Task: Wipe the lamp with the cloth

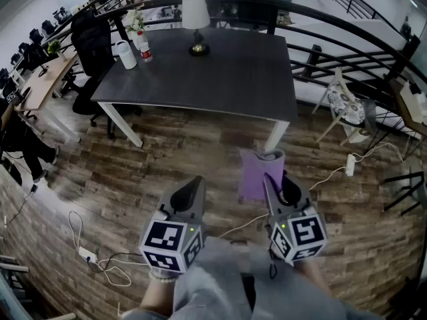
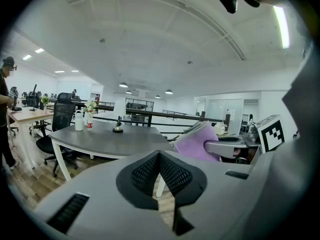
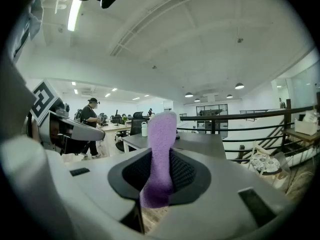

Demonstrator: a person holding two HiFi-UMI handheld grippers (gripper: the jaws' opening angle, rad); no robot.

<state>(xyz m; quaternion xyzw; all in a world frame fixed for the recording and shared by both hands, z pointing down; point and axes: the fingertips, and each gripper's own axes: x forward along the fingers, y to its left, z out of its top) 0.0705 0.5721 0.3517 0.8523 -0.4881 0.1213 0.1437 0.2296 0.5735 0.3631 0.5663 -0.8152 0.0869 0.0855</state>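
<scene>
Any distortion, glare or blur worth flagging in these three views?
Head view: strong fisheye bows the edges of the table; lamp evenly lit, sharp. Left gripper view: black vignette, ceiling light blown out top right. Right gripper view: same vignette; cloth in the jaws is close and slightly soft.

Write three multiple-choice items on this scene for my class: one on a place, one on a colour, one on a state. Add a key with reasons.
1. Where does the lamp stand?
A. on the floor
B. on the table
C. on a chair

2. What colour is the cloth?
A. purple
B. green
C. white

3. How is the right hand-held gripper?
A. open and empty
B. shut on the cloth
C. lying on the table

Key: B, its base rests on the far tabletop; A, it is purple in every view; B, its own view shows the cloth pinched between its jaws.
</scene>
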